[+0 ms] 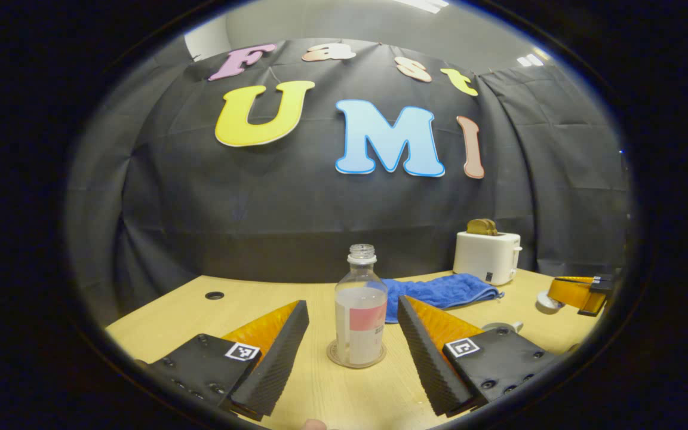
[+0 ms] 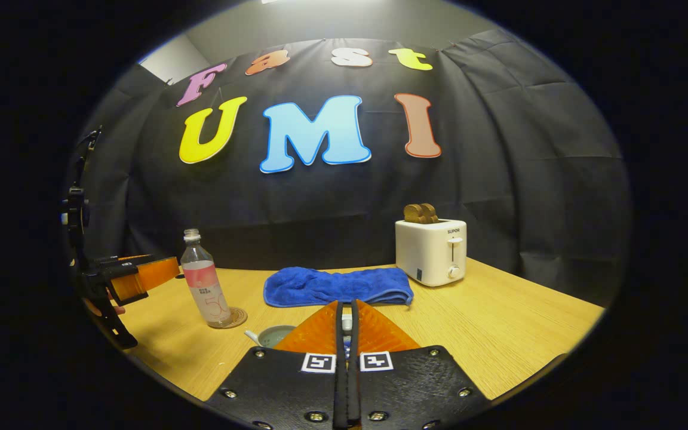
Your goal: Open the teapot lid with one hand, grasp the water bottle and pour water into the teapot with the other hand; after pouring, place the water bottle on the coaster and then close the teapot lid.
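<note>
A clear, uncapped water bottle [image 1: 361, 310] with a pink label stands upright, partly full, on a round coaster [image 1: 339, 357]. My left gripper [image 1: 353, 306] is open, one finger on each side of the bottle and neither touching it. In the right gripper view the bottle [image 2: 203, 286] and coaster [image 2: 237, 318] sit at the left, with the left gripper [image 2: 162, 270] beside them. My right gripper [image 2: 347, 316] is shut on a small white piece, the teapot lid [image 2: 347, 323], just above the pale teapot [image 2: 272, 335]. The left gripper view shows that right gripper [image 1: 559, 295] holding the lid [image 1: 544, 302].
A blue towel [image 2: 338, 286] lies across the middle of the wooden table [image 2: 499, 334]. Behind it to the right stands a white toaster [image 2: 432, 251] with bread in it. A cable hole [image 1: 214, 295] is at the table's far left. A hand [image 2: 104, 308] holds the left gripper.
</note>
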A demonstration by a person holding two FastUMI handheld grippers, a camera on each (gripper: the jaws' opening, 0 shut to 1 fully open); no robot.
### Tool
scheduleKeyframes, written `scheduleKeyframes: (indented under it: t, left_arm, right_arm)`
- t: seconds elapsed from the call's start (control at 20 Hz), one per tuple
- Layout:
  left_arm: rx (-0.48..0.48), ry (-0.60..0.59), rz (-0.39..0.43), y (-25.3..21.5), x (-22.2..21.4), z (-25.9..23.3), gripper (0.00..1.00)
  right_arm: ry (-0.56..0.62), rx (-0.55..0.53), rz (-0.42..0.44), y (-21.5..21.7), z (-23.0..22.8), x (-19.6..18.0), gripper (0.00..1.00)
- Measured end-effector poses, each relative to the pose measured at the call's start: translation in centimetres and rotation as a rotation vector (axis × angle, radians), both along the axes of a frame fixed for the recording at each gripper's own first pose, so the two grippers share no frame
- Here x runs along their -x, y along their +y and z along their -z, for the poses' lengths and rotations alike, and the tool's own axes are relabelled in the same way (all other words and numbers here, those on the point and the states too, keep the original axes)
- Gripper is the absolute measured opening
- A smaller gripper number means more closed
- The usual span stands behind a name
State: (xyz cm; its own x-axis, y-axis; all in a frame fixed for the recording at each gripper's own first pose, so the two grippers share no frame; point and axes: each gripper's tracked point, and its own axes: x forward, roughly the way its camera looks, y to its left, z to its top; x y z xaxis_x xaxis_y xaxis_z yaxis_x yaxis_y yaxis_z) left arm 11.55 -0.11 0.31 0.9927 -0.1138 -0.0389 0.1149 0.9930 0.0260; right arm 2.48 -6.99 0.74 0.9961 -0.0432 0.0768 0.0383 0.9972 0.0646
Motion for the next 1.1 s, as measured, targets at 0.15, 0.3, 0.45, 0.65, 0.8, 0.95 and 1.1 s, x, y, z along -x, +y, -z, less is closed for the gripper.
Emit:
scheduleKeyframes:
  t: [0.15,0.3,0.45,0.65,0.8,0.95,1.1]
  left_arm:
    - [0.027,0.01,-0.012,1.0,2.0,0.6,1.0]
    - [0.035,0.016,-0.033,2.3,3.3,0.9,1.0]
    - [0.053,0.016,-0.045,3.2,4.4,0.6,1.0]
    - [0.064,-0.002,-0.054,3.8,6.1,-0.3,1.0]
    - [0.047,-0.021,-0.06,4.2,7.2,-1.2,1.0]
    - [0.04,-0.044,-0.064,4.2,8.2,-2.1,1.0]
    - [0.047,-0.061,-0.068,4.1,8.9,-3.2,1.0]
  right_arm:
    - [0.007,-0.006,-0.062,2.5,-0.4,-1.2,0.0]
    - [0.019,-0.008,-0.106,4.4,-0.4,-2.2,0.0]
    - [0.043,-0.012,-0.143,5.8,0.2,-3.2,0.01]
    - [0.089,-0.016,-0.165,6.6,1.8,-4.1,0.01]
    - [0.112,-0.026,-0.169,6.7,2.6,-4.4,0.0]
    - [0.119,-0.022,-0.169,6.8,2.9,-4.6,0.0]
    - [0.123,-0.007,-0.156,6.5,3.2,-4.5,0.0]
